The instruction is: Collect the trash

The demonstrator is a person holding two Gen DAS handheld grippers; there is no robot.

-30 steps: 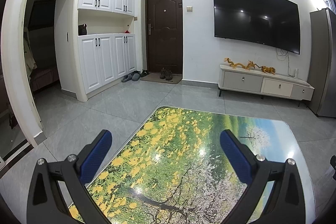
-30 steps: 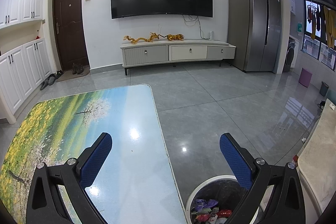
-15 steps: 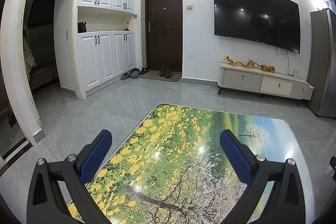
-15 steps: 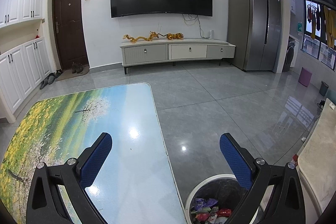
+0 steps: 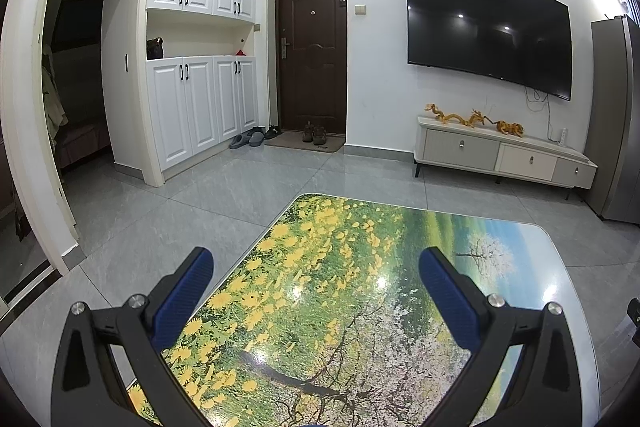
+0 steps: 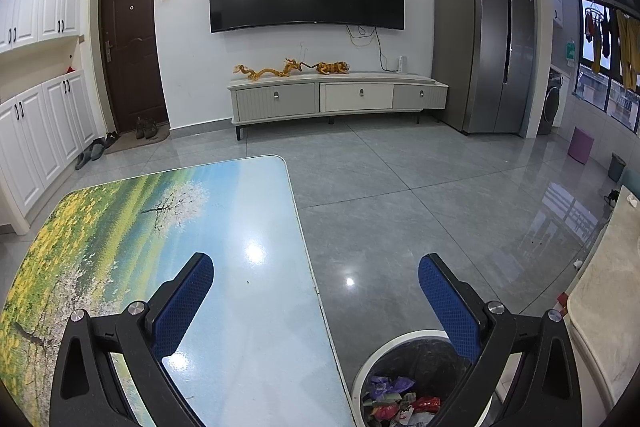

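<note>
A white-rimmed trash bin (image 6: 400,341) with a black liner stands on the floor beside the table's right edge, low in the right wrist view. Colourful wrappers (image 6: 404,401) lie inside it. My right gripper (image 6: 316,281) hovers open and holds nothing, straddling the table edge, its right finger over the bin. The left gripper (image 5: 316,277) is open too and holds nothing, above the glossy table (image 5: 360,267) printed with yellow flowers and a blossom tree. No loose trash shows on the table top in either view.
Grey tiled floor surrounds the table. A TV cabinet (image 6: 340,97) with golden figurines stands against the far wall under a wall TV. A fridge (image 6: 484,43) is at the right, white cupboards (image 5: 200,107) and a brown door (image 5: 312,51) at the left. A pale countertop (image 6: 608,291) borders the bin's right.
Both views have tilted upward a little, so the table and bin sit slightly lower in frame. Both grippers stay open and hold nothing.
</note>
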